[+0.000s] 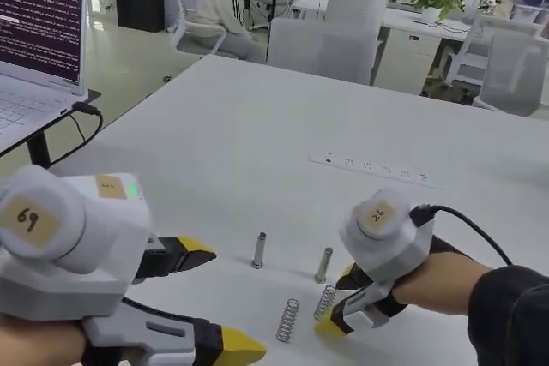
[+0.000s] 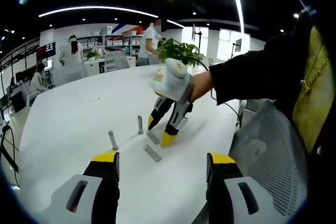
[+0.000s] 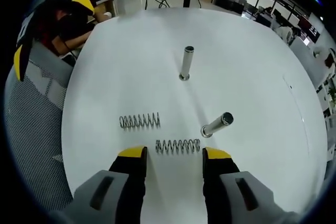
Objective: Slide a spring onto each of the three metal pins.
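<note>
Steel coil spring (image 3: pixel 177 145) lies flat on the white surface (image 3: pixel 252 51), crosswise just ahead of the right tool (image 3: pixel 174 153). That tool's yellow-tipped jaws stand wide apart w/ nothing gripped. Second steel coil spring (image 3: pixel 139 121) lies flat near the first, not touching it. Short silver metal pin (image 3: pixel 217 124) stands upright just beside the first spring's end. Second metal pin (image 3: pixel 186 63) stands upright further out, well apart from both springs. Left tool (image 2: pixel 164 157) is held off to the side, jaws wide open & empty, aimed at springs & pins. Black cable (image 1: pixel 467 229) runs off the right tool. Long white power strip (image 1: pixel 373 166) lies further back on the surface.
</note>
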`<state>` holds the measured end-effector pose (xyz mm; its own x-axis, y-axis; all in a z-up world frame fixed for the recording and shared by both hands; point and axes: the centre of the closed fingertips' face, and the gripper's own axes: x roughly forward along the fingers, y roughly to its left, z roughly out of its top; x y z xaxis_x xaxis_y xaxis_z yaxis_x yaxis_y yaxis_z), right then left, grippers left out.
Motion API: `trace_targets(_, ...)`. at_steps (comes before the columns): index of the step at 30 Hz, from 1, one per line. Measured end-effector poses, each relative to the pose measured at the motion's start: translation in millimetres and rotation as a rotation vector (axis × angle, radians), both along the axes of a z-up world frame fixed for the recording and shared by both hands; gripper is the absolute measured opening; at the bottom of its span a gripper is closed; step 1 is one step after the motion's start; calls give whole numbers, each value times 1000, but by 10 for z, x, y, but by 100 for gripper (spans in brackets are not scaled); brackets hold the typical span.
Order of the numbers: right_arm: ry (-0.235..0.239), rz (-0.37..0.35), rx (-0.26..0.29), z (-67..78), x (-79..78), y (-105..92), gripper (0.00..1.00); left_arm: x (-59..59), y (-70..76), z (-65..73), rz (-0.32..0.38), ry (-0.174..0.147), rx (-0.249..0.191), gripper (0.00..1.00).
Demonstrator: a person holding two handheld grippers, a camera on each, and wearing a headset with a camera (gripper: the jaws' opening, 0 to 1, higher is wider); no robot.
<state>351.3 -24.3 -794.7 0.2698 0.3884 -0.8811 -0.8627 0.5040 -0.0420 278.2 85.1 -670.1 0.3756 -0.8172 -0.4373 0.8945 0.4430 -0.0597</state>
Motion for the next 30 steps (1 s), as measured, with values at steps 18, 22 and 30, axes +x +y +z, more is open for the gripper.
trace_targets(18,-12,-3,16,21,58,31,40,15,8,-13,0,3,3,63)
trace_targets(22,-10,-1,17,32,36,39,40,16,8,-10,0,2,2,63)
trace_targets(30,-11,18,21,60,-23,77,40,10,4,-7,-3,2,2,63)
